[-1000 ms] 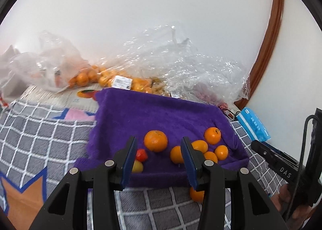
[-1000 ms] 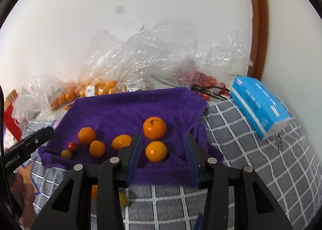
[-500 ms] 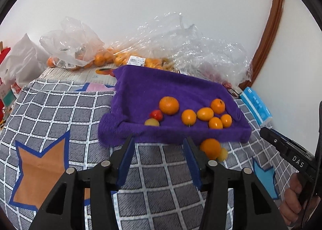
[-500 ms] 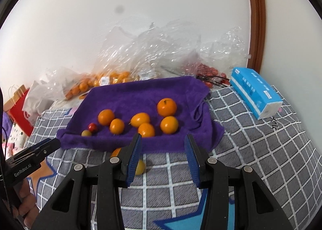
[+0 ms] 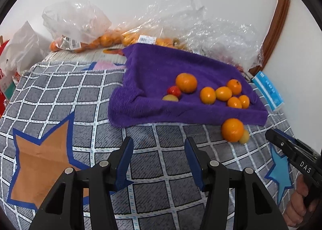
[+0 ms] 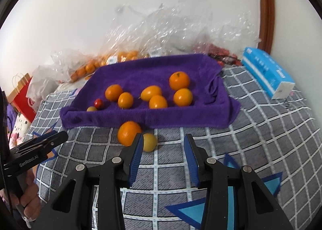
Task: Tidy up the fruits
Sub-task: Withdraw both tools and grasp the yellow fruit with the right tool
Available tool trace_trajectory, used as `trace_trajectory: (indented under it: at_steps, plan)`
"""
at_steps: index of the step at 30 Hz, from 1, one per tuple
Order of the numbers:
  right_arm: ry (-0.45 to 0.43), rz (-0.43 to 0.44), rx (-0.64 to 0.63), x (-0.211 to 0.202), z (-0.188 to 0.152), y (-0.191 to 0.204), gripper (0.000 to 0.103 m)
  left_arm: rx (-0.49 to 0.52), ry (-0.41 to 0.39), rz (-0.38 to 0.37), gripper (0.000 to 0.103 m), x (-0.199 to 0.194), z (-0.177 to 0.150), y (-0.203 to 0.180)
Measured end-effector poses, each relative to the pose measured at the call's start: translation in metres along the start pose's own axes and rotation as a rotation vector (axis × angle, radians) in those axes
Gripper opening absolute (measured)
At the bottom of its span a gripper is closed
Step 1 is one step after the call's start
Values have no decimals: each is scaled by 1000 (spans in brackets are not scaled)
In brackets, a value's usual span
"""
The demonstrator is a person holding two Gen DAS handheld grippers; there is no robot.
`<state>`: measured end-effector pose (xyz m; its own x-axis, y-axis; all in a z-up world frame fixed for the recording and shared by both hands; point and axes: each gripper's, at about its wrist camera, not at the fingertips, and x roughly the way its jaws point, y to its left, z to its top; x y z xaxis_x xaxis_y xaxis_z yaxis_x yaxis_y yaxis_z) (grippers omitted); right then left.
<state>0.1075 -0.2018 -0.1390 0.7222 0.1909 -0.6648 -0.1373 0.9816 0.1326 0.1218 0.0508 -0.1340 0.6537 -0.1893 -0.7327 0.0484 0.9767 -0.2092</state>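
Observation:
A purple towel [image 5: 161, 64] [image 6: 153, 68] lies on the checked cloth. On it sit several oranges [image 5: 186, 82] [image 6: 179, 80], a small red fruit [image 5: 174, 90] [image 6: 99, 103] and a small yellow one [image 5: 170, 98] [image 6: 91, 108]. Off the towel, by its front edge, a loose orange [image 5: 232, 130] [image 6: 128, 133] touches a yellow fruit [image 5: 244, 137] [image 6: 150, 142]. My left gripper [image 5: 159, 143] hangs open over bare cloth, left of that pair. My right gripper [image 6: 163, 139] is open with its jaws closing on nothing; its left finger is just in front of the yellow fruit.
Clear plastic bags [image 5: 80, 28] holding more oranges are heaped along the back wall. A blue tissue pack [image 6: 267, 70] lies at the right and a red paper bag [image 6: 24, 97] stands at the far left. The grey checked cloth [image 5: 80, 99] has star patterns.
Both grippers have drawn back and down from the towel, so the loose orange and yellow fruit in front of it now show. The left jaws stand a little wider.

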Motion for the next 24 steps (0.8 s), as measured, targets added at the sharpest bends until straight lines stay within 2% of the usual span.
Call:
trace_trajectory:
  at_steps: [3, 7, 9, 13, 18, 21, 23, 24]
  plan:
    - [17, -6, -41, 8, 0, 9, 35, 15, 24, 19, 50, 4, -1, -2]
    - [38, 11, -56, 17, 0, 13, 35, 49, 17, 27, 50, 4, -2, -3]
    - [49, 29, -46, 23, -2, 12, 34, 27, 15, 27, 50, 6, -2, 2]
    - [76, 39, -40, 36, -6, 11, 29, -39, 50, -22, 50, 12, 5, 11]
    - [85, 60, -54, 44, -7, 11, 29, -29, 43, 0, 50, 12, 16, 6]
    - [91, 69, -76, 48, -8, 13, 29, -21, 0, -29, 52, 12, 9, 6]
    - [81, 52, -92, 49, -7, 14, 28, -32, 13, -40, 52, 16, 6, 8]
    - [76, 45, -96, 49, -8, 15, 24, -41, 31, -44, 52, 17, 6, 8]
